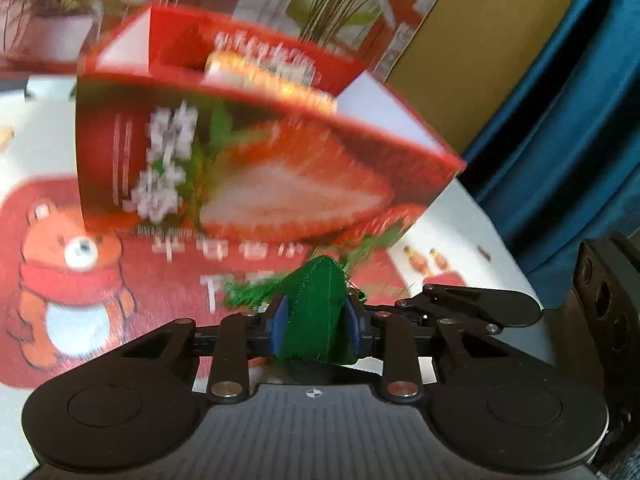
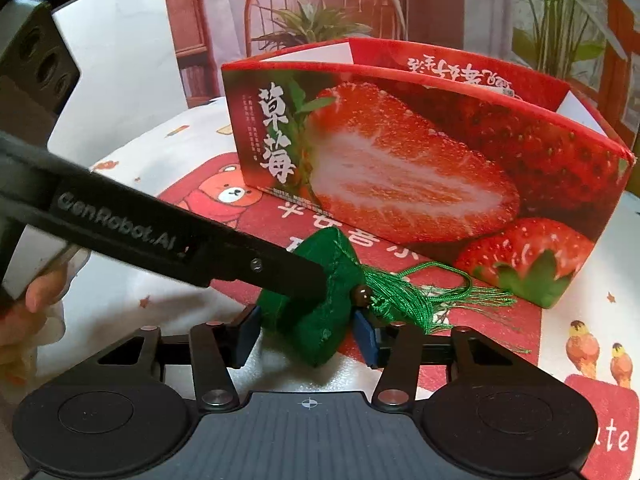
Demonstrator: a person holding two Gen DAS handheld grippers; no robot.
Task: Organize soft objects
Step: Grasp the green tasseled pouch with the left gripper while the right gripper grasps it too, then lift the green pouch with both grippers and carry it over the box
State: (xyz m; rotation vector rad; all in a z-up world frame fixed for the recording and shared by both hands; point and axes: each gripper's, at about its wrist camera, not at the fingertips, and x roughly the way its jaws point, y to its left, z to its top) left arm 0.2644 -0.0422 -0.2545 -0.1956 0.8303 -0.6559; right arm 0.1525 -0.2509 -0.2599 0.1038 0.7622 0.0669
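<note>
A green stuffed fabric pouch (image 1: pixel 318 312) with a green tassel (image 2: pixel 420 292) is the soft object. My left gripper (image 1: pixel 318 322) is shut on the pouch, its blue pads pressed against both sides. In the right wrist view the same pouch (image 2: pixel 320 324) sits between my right gripper's (image 2: pixel 306 340) open fingers, which stand apart from it. The left gripper's black finger (image 2: pixel 288 276) reaches in from the left and holds the pouch. An open red strawberry box (image 2: pixel 420 152) stands just behind; it also shows in the left wrist view (image 1: pixel 256 168), blurred.
A white tablecloth (image 2: pixel 132 312) with a red bear print (image 1: pixel 72 280) covers the table. Potted plants (image 2: pixel 308 28) and a chair stand behind the box. A blue curtain (image 1: pixel 580 120) hangs at the right. A yellow item (image 1: pixel 272 76) lies inside the box.
</note>
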